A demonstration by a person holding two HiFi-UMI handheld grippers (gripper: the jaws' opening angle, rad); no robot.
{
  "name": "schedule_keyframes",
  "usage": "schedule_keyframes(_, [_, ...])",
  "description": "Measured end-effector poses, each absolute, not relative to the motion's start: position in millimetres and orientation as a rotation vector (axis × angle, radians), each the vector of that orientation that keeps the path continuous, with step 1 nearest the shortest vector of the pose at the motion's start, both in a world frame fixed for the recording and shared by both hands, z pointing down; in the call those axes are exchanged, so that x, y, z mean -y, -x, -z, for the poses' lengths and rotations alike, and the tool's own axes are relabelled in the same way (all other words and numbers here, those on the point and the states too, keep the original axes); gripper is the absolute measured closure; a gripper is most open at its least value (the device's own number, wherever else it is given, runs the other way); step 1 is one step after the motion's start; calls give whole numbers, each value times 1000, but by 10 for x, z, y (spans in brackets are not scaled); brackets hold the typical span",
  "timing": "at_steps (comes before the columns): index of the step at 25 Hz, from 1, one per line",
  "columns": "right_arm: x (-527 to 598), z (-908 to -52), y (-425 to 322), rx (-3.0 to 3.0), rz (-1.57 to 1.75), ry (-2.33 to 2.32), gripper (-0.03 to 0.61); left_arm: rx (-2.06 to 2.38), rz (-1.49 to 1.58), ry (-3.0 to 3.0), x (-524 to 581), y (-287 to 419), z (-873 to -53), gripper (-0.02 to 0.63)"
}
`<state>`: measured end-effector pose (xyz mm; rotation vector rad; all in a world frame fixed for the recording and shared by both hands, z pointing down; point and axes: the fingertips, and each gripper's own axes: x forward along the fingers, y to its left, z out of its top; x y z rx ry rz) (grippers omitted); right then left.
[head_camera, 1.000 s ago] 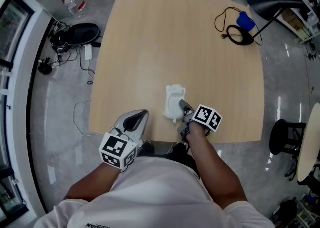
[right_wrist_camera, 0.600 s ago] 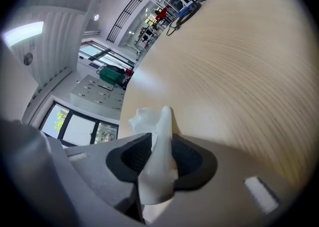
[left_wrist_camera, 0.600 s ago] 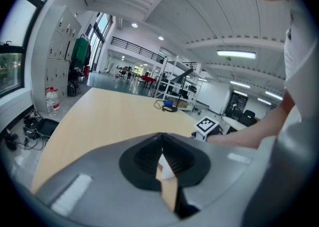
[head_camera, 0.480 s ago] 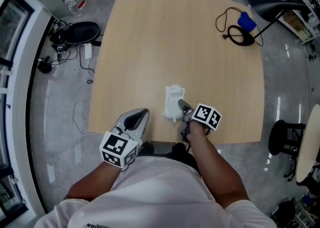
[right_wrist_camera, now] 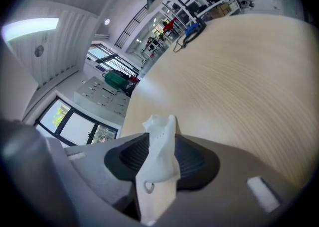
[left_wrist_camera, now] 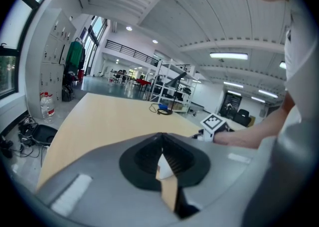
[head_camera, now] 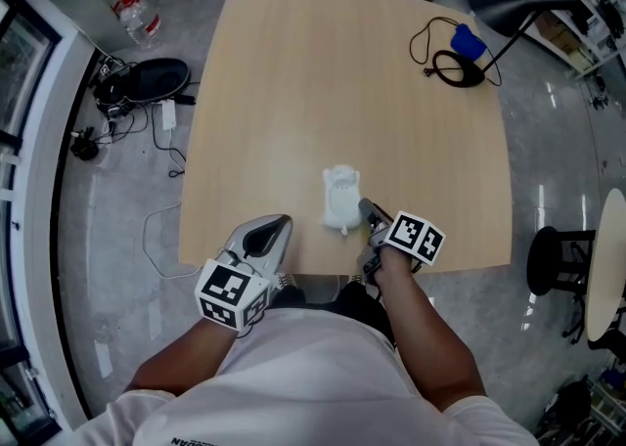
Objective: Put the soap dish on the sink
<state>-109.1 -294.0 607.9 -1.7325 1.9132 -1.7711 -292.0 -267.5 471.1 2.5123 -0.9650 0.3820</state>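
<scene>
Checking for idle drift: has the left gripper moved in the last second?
No. The left gripper hangs where it did, its tip over the table's near edge, left of the soap dish.

Wooden table (head_camera: 293, 82): soap dish (head_camera: 341, 198), black cable (head_camera: 439, 66)

Head view: the right gripper (head_camera: 368, 208) covers the near right corner of the soap dish (head_camera: 339, 198); the person's torso (head_camera: 313, 376) hides part of the near edge of the table (head_camera: 342, 72). Right gripper view: the dish's lower end runs off the bottom edge. Left gripper view: the white sliver in the slit of the left gripper (left_wrist_camera: 161, 146) is too small to identify.
</scene>
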Motion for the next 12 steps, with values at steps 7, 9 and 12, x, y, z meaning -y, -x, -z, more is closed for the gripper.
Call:
schedule_keyframes(7, [2644, -5220, 1326, -2169, 1349, 1676, 574, 835, -402, -2592, 2505, 2904, -4744, 606])
schedule_keyframes(9, [2565, -5048, 1469, -2240, 1272, 1627, 575, 814, -407, -2609, 2477, 2881, -4762, 606])
schedule_keyframes(12, [2467, -4793, 1647, -2344, 1196, 1523, 575, 814, -387, -2618, 2452, 2832, -4710, 606])
